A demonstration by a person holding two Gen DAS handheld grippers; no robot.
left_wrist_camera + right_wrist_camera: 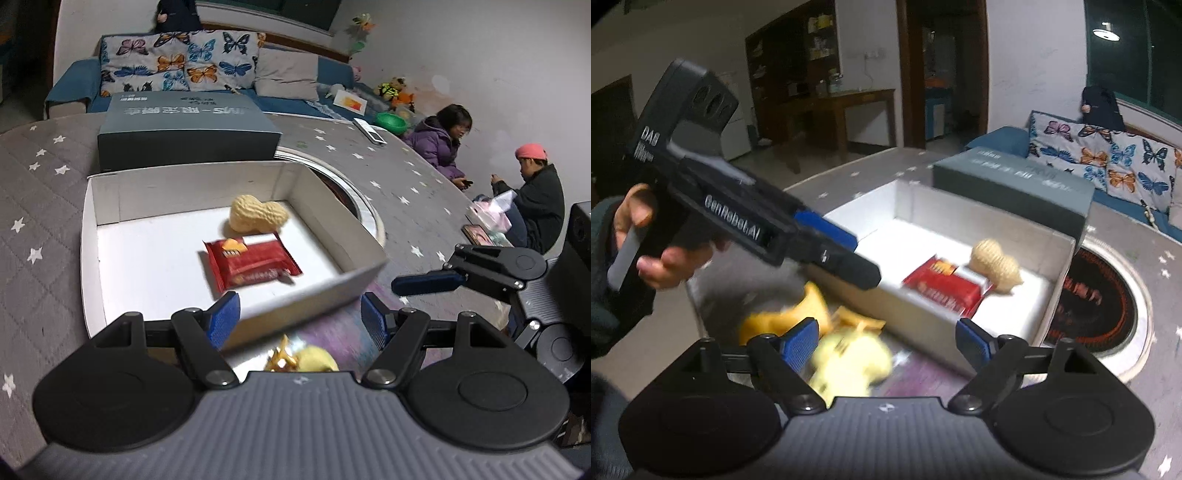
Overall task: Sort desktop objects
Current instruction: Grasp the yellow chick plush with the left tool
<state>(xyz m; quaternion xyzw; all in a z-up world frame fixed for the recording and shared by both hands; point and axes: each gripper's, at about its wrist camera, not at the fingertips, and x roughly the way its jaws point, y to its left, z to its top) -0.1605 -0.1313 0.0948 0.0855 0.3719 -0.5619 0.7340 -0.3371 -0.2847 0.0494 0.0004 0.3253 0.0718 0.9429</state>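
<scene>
Hovering with jaws apart and empty, left gripper (301, 314) and right gripper (886, 341), white box (110, 192) ahead holding red packet (253, 264) and peanut-shaped toy (256, 218).

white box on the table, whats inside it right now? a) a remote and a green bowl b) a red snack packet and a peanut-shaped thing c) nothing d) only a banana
b: inside the white box lie a red snack packet and a pale peanut-shaped thing, close together; the blurred yellow items sit outside it, in front of its near wall.
</scene>
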